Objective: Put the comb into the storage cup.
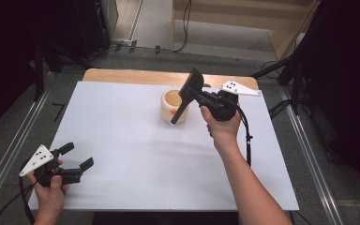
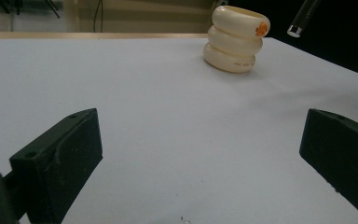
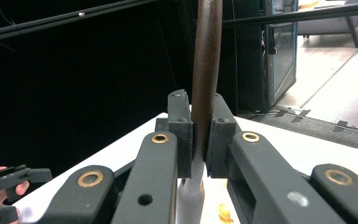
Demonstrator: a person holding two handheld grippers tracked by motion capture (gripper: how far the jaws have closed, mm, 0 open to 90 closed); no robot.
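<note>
Held a dark spatula-like tool [image 1: 188,93] above the far middle of the table [image 1: 136,154], flat broad blade up, thin rod handle slanting down toward the cream cup [image 1: 173,107]. Pinched mid-handle by the right gripper [image 1: 205,97]: jaws pressed tight on the brown handle [image 3: 205,70] in the right gripper view, pale blade part below the pads. Long axis ran steeply, blade end far and high, handle tip low over the cup's right rim; could not tell whether the tip was inside the cup or just in front of it. Probably going in or coming out of the cup, a guess only. Coming move would turn on that slant: tip and cup mouth nearly lined up, the right hand [image 1: 222,124] just beside the cup on its right.

Cup looked like three stacked rounded rings [image 2: 235,39], smooth, glossy cream, with a small orange mark near the rim. Stood upright on the white matte sheet, wood edge of the table showing behind.

Left gripper [image 1: 72,159] rested at the near left corner, well apart from the cup, jaws spread wide, nothing between them. Blocky black matte pads [image 2: 70,158], pointing toward the cup. Right hand clearly nearer. Silver-tipped handle end [image 2: 300,21] seen upper right in the left gripper view, just beside the cup.
</note>
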